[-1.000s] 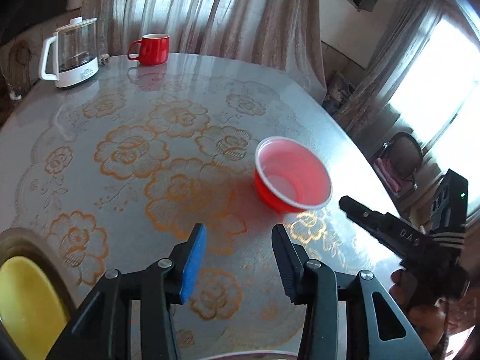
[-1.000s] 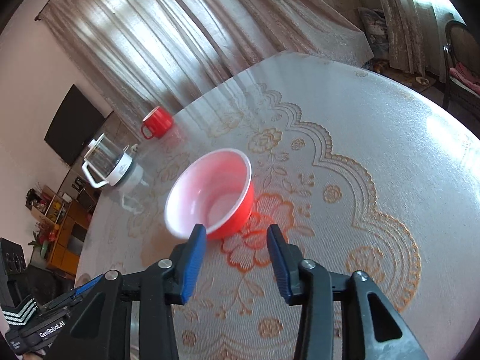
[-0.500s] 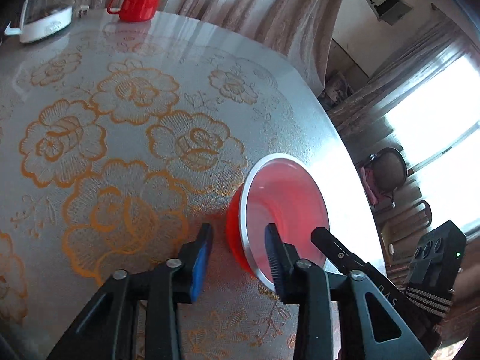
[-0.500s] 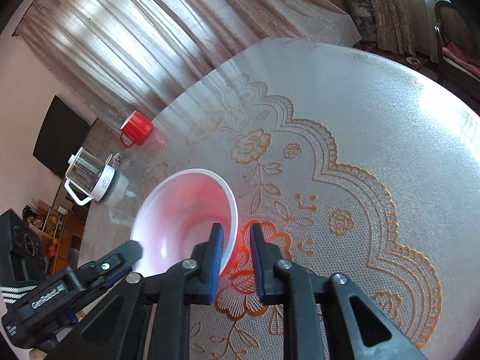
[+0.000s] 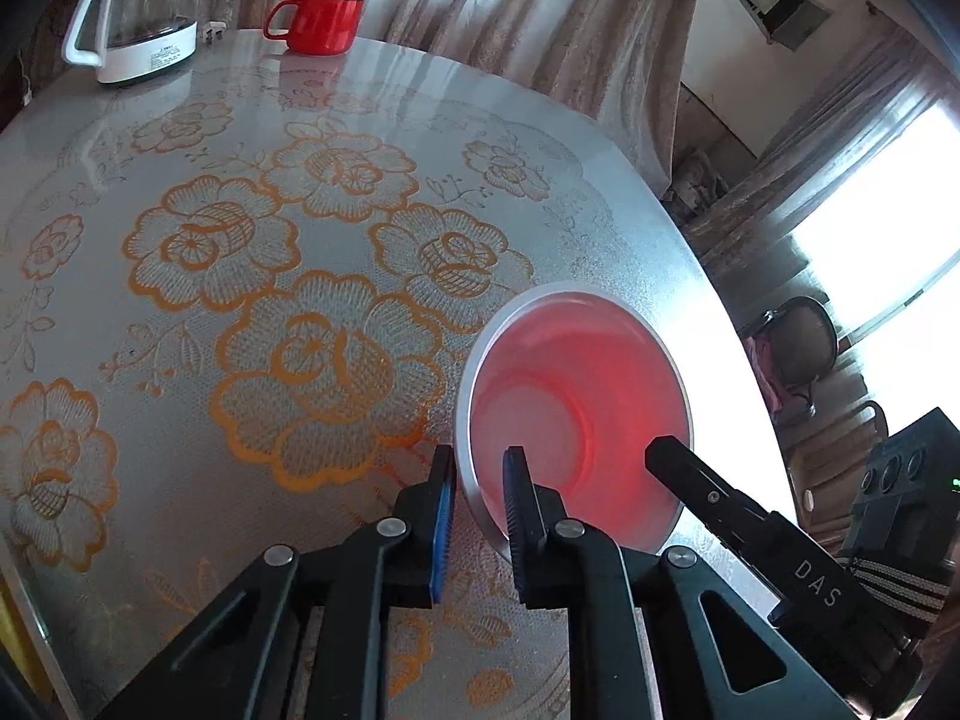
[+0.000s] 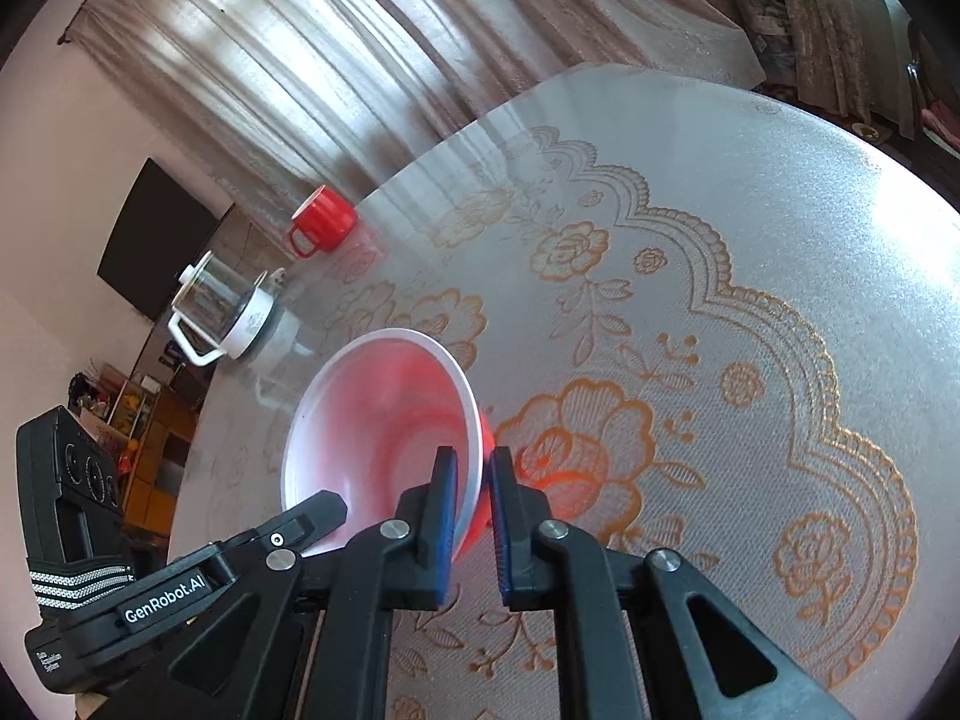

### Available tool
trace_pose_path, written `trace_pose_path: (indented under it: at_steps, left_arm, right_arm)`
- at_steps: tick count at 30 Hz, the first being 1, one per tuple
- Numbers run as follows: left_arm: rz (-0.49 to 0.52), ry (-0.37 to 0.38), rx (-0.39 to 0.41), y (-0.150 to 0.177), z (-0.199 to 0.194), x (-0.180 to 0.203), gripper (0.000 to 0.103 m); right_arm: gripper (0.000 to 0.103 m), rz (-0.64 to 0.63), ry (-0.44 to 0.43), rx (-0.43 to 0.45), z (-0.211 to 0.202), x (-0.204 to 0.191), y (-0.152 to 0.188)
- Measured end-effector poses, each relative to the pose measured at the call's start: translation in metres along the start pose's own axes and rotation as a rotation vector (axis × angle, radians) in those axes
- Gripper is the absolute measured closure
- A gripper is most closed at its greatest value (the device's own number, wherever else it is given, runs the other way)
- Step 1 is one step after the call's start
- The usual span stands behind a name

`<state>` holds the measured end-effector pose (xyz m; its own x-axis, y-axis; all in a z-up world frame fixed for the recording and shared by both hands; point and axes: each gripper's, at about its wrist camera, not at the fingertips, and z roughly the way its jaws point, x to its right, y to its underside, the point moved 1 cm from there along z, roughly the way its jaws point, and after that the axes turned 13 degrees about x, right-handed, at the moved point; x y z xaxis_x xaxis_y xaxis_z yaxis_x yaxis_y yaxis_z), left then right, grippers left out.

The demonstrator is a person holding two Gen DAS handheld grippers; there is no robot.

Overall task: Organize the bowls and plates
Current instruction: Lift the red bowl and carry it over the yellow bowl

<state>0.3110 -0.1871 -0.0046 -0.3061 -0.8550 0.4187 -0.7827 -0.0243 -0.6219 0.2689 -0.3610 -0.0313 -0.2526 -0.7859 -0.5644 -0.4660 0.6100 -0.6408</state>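
Left wrist view shows the left gripper with its fingers clamped across the near rim of the red bowl, one pad outside the wall and one inside. The bowl sits tilted near the edge of the floral-patterned bench. Right wrist view shows the right gripper pinching the opposite rim of the same bowl in the same way. A red mug and a glass kettle stand at the far side of the bench, well apart from the bowl.
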Motion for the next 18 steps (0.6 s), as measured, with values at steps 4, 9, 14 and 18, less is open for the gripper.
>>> trace_pose_path:
  at_steps: [4,9,14,18]
  left_arm:
    - [0.004,-0.022,0.005,0.007,-0.011,-0.007,0.087]
    - [0.062,-0.051,0.062,0.016,-0.038,-0.009,0.087]
    - [0.064,-0.054,0.100,0.020,-0.065,-0.020,0.087]
    - [0.044,-0.046,0.119,0.023,-0.085,-0.032,0.087]
  right_arm:
    - [0.093,-0.004,-0.013,-0.013,-0.002,-0.010,0.009]
    - [0.093,-0.018,-0.048,-0.014,-0.009,-0.025,0.015]
    - [0.093,-0.038,-0.074,-0.020,-0.015,-0.042,0.023]
    - [0.093,-0.035,-0.110,-0.026,-0.020,-0.052,0.030]
